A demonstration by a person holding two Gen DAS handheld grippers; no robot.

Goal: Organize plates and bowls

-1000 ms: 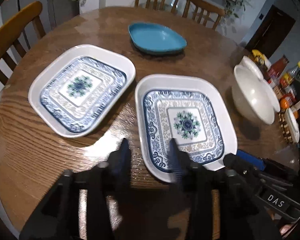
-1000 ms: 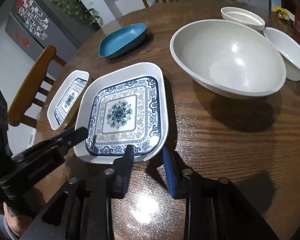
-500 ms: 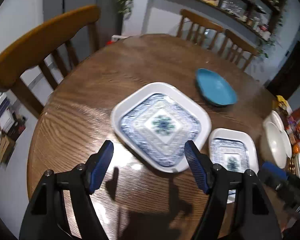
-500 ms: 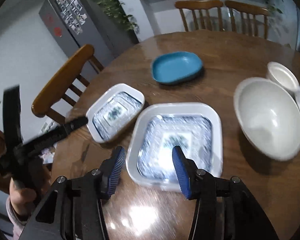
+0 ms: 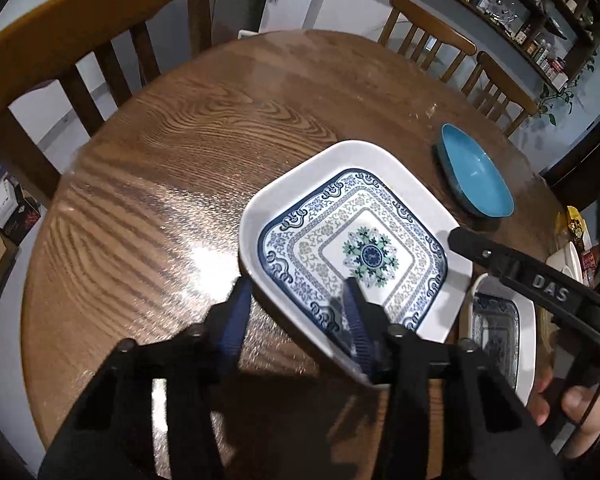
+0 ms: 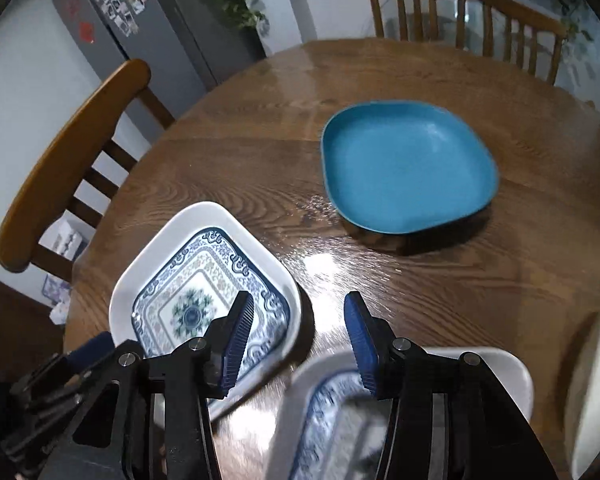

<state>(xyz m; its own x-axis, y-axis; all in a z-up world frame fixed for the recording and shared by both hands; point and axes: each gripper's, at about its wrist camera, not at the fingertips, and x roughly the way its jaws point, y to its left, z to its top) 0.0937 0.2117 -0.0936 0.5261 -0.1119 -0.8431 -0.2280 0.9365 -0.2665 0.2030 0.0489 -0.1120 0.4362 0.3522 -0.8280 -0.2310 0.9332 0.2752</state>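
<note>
- Patterned plate (image 5: 352, 248): white rim, blue-and-green motif, on the wooden table (image 5: 172, 184); its near edge sits between my left gripper (image 5: 296, 312) jaws, which are closing.
- Second patterned plate (image 6: 388, 412): beneath my right gripper (image 6: 300, 328), jaws closing, nothing gripped.
- Blue plate (image 6: 404, 168): farther back.

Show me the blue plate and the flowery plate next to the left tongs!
blue plate (image 6: 408, 168), right wrist view, flat middle of its inside.
flowery plate (image 5: 370, 254), left wrist view, flower pattern at its centre.
</note>
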